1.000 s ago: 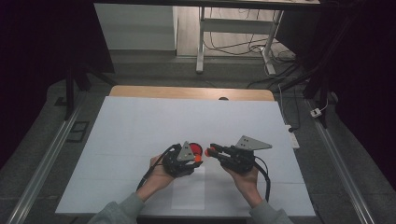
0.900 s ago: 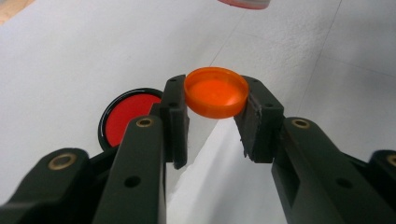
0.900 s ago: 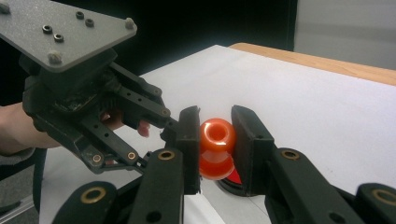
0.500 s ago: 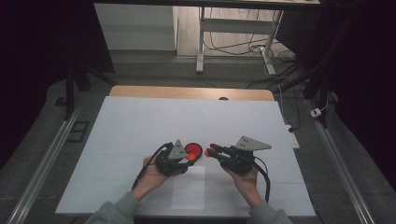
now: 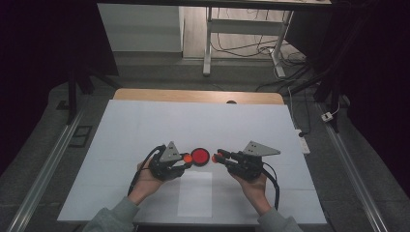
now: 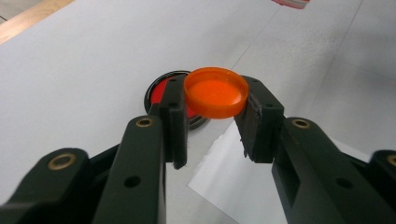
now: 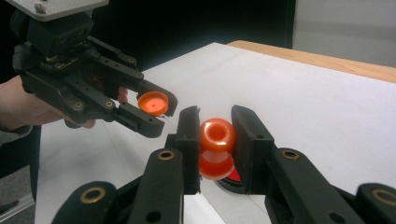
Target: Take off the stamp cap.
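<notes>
Two hand-held grippers meet above the white bench (image 5: 145, 121), shown from left to right. At about 8 o'clock of the sheet's middle, the person's left hand (image 5: 145, 181) carries the left gripper (image 5: 184, 158); its jaws are closed on an orange cap (image 6: 215, 92), which is pinched by its rim with the hollow side facing up. In the right gripper view the same cap (image 7: 153, 103) sits at the tip of that gripper (image 7: 156, 106), toward 10 o'clock of the frame. Just beyond the cap, at 12 o'clock of the left jaws, a red disc with a dark rim (image 6: 161, 91) lies flat on the bench; in the high view this disc (image 5: 200, 156) lies between the two grippers, just beside the left one's tip. At 3 o'clock of the disc, the right hand (image 5: 254, 191) holds the right gripper (image 5: 216, 157), pointing toward 9 o'clock. Its jaws clamp a small orange bottle (image 7: 217, 147), open neck toward the camera. Below the bottle, part of the disc shows at 6 o'clock. Cap and bottle are near each other but apart. A paler rectangle (image 5: 194, 193) marks the bench at 6 o'clock of the disc.
</notes>
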`<action>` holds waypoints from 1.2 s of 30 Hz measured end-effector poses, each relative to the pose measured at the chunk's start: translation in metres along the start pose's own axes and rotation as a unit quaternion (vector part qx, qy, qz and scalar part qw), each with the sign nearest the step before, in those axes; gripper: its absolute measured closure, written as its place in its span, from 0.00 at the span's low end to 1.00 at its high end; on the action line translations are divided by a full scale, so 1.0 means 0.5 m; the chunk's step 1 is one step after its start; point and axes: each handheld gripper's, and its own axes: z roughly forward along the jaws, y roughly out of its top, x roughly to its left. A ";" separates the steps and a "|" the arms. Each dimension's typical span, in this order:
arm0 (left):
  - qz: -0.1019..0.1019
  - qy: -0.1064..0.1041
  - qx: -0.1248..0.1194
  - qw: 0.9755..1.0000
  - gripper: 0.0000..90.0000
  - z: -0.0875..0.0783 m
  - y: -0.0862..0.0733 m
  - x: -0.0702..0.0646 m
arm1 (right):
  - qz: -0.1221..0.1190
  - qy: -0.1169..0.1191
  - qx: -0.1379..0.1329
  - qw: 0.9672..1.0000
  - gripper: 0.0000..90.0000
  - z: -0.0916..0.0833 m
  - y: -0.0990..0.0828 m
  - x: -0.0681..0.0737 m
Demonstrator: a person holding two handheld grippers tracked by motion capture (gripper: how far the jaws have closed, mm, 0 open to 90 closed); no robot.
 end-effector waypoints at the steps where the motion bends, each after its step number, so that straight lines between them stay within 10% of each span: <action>1: -0.001 0.000 0.000 1.000 0.72 -0.001 -0.001 0.001 | 0.000 0.000 0.000 1.000 0.81 0.000 0.000 0.000; 36: -0.080 0.048 0.005 0.996 0.72 -0.120 -0.149 0.054 | 0.002 -0.009 0.006 1.000 0.81 -0.002 -0.005 -0.009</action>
